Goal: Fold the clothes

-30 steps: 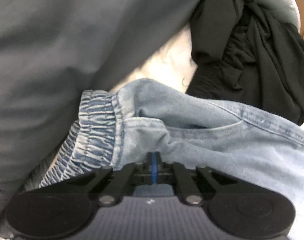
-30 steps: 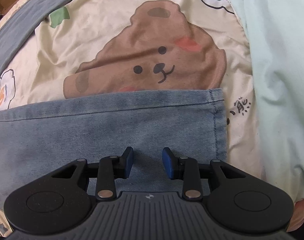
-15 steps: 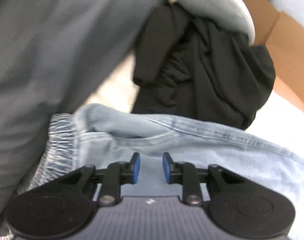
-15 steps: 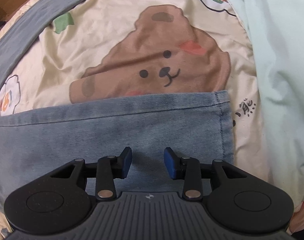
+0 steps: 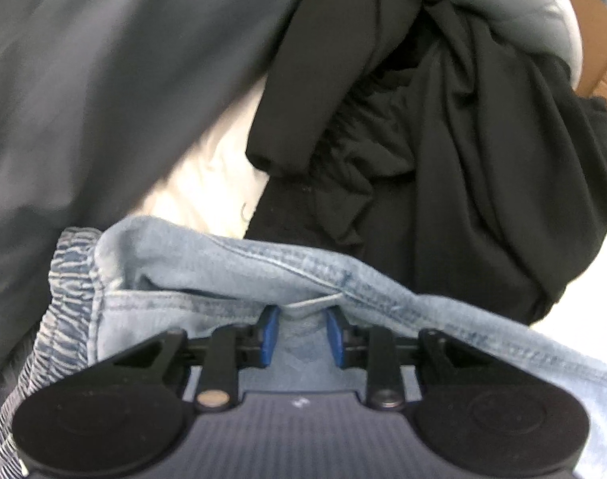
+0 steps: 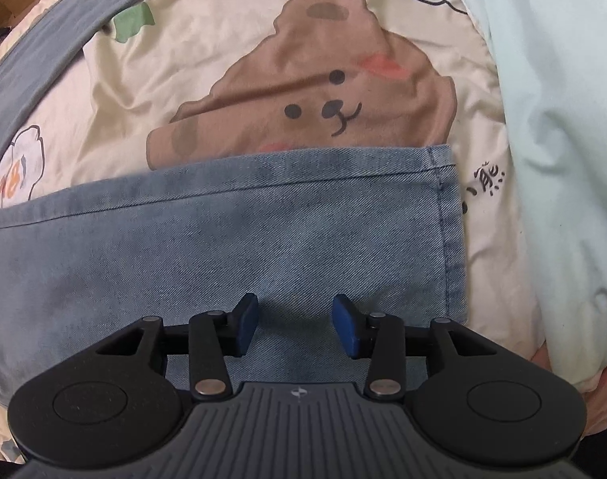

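Light blue jeans lie on a bed. In the left wrist view their elastic waistband [image 5: 70,299] and pocket seam [image 5: 287,267] are just ahead of my left gripper [image 5: 301,333], which is open with a fold of denim rising between its blue pads. In the right wrist view a jeans leg [image 6: 243,247] lies flat, its hem [image 6: 449,215] at the right. My right gripper [image 6: 295,325] is open and hovers low over this leg, holding nothing.
A black garment pile [image 5: 443,151] lies beyond the waistband, a grey cloth [image 5: 104,80] to its left, a cardboard box [image 5: 599,40] at the far right. A cartoon bear sheet [image 6: 311,80] covers the bed; a pale mint garment [image 6: 555,139] lies right of the hem.
My left gripper opened from shut on the denim and now stands wider, closer under the pocket seam. My right gripper opened slightly wider and shifted a little left along the leg.
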Demonstrator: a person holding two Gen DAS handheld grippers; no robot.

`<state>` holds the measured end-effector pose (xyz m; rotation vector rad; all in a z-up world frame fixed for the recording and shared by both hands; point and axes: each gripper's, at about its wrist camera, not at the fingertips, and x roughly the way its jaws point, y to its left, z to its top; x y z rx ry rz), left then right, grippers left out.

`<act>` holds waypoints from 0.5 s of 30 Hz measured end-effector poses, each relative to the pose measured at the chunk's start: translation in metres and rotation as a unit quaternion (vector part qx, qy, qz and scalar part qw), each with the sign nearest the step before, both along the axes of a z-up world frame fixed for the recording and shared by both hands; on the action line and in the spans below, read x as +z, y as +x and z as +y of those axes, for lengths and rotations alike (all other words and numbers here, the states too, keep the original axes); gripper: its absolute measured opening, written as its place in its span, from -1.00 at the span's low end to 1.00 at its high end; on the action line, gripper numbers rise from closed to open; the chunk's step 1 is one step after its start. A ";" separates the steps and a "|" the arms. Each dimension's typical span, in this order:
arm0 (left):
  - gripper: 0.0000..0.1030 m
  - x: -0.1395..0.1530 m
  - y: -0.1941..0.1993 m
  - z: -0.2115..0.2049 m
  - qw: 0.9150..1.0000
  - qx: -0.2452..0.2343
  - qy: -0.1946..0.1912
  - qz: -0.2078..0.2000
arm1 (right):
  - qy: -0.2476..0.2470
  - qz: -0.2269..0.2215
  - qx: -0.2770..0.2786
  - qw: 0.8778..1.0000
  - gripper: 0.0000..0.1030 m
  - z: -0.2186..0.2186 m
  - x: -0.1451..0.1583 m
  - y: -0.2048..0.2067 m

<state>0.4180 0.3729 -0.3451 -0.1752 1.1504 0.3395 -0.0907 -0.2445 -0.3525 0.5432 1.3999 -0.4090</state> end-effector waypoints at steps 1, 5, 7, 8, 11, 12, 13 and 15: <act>-0.42 0.000 0.001 0.000 1.000 -0.007 0.003 0.001 | 0.001 0.001 0.000 1.000 -0.06 0.001 -0.001 0.000; -0.39 0.003 0.002 -0.011 0.998 -0.037 0.041 0.012 | 0.004 0.007 0.002 1.000 -0.02 0.004 -0.004 0.002; -0.05 0.007 -0.001 -0.015 0.998 -0.033 0.057 0.022 | 0.006 0.007 0.002 1.000 0.02 0.005 -0.004 0.002; 0.24 0.012 -0.008 -0.015 0.998 -0.028 0.061 0.020 | 0.007 0.006 0.000 1.000 0.06 0.004 -0.005 0.002; 0.45 0.028 -0.031 -0.013 0.998 -0.021 0.062 0.006 | 0.022 0.010 -0.016 1.000 0.31 0.004 -0.011 -0.002; 0.53 0.032 -0.040 -0.013 0.998 -0.022 0.058 0.005 | 0.029 0.010 -0.021 0.999 0.35 0.003 -0.015 -0.005; 0.63 0.036 -0.050 -0.012 0.998 -0.022 0.054 0.006 | 0.032 0.008 -0.023 0.999 0.39 0.004 -0.018 -0.008; 0.63 0.040 -0.072 -0.011 0.998 -0.029 0.043 0.020 | 0.037 0.004 -0.029 0.999 0.50 0.003 -0.024 -0.014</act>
